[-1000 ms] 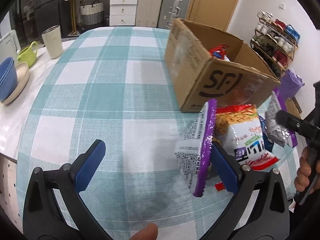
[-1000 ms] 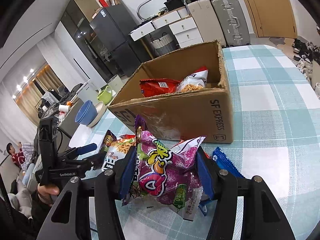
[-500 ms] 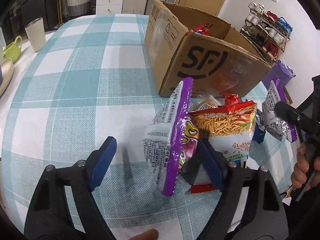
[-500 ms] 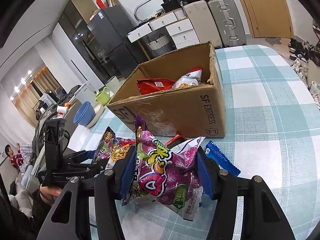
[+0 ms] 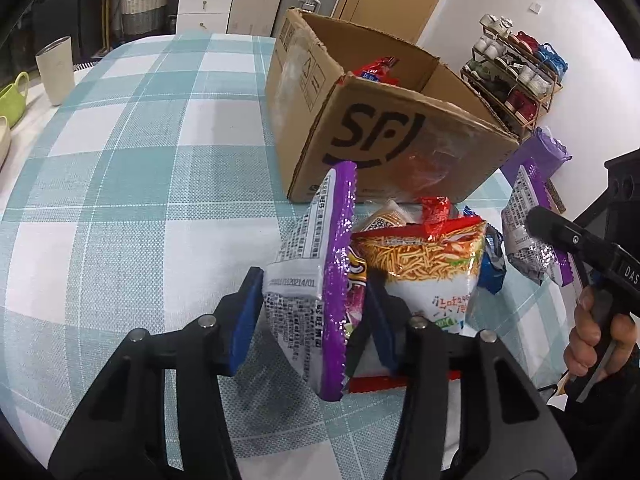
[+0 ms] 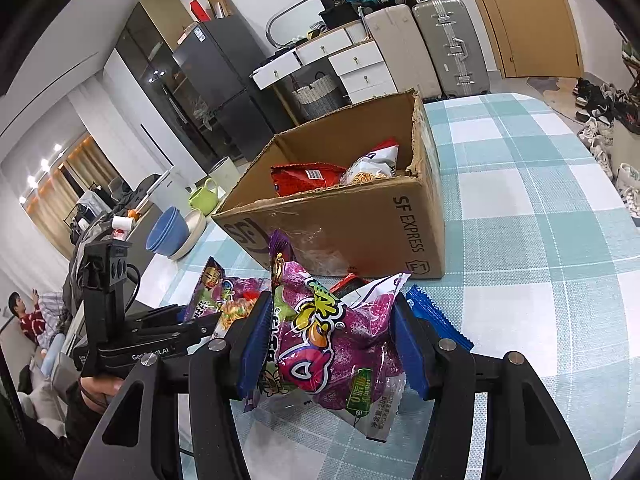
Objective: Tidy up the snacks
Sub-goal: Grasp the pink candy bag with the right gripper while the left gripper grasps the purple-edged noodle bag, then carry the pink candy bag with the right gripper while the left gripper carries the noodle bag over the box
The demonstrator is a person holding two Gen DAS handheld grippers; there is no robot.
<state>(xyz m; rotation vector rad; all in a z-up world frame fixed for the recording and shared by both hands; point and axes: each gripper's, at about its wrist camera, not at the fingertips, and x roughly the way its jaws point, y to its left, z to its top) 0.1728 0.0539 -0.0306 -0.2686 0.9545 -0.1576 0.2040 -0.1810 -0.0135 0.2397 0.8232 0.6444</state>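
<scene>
Left hand-held gripper (image 5: 310,316) tighter, purple packet (image 5: 316,280) half-hidden.

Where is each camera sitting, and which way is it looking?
Left wrist: sits on the left gripper, looking down along its closing fingers at a purple snack bag between them; a hand shows at right.
Right wrist: sits on the right gripper, shut on another purple snack bag, facing the room; a hand shows at left.
Both see the cardboard box and checked tablecloth.
</scene>
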